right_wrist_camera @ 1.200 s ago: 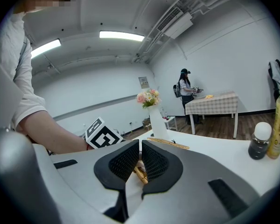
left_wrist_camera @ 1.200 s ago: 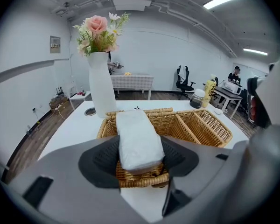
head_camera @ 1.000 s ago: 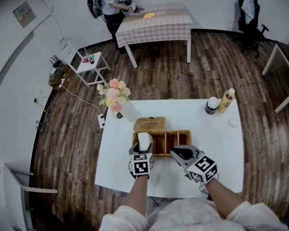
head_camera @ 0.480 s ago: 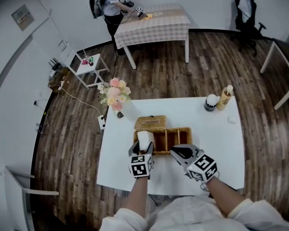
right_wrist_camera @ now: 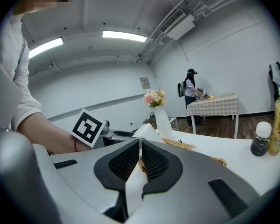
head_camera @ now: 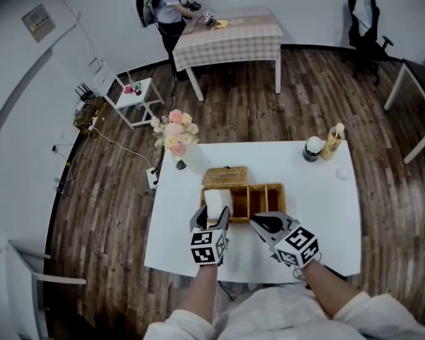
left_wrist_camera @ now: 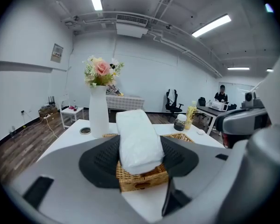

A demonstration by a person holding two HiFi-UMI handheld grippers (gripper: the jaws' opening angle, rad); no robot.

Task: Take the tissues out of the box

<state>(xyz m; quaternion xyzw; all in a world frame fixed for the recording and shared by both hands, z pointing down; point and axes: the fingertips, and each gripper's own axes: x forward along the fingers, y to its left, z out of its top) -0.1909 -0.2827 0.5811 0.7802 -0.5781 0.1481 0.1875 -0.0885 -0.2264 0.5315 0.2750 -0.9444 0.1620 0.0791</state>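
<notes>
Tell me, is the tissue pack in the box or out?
Mostly out: the left claw holds the pack over the box; cannot tell if its bottom cleared.

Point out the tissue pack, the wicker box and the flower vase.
tissue pack (left_wrist_camera: pixel 137 141), left gripper view, middle of its white wrap.
wicker box (left_wrist_camera: pixel 141 179), left gripper view, front wall.
flower vase (left_wrist_camera: pixel 98 113), left gripper view, white body.

One tissue pack (head_camera: pixel 217 202), one basket (head_camera: pixel 265 198), one vase (head_camera: pixel 191 163) (with flowers (head_camera: pixel 176 129)), two bottles (head_camera: pixel 333 144) (head_camera: pixel 312 149).

Head view steeply down; gripper views low, close; wicker basket (head_camera: pixel 249 198) shared.
</notes>
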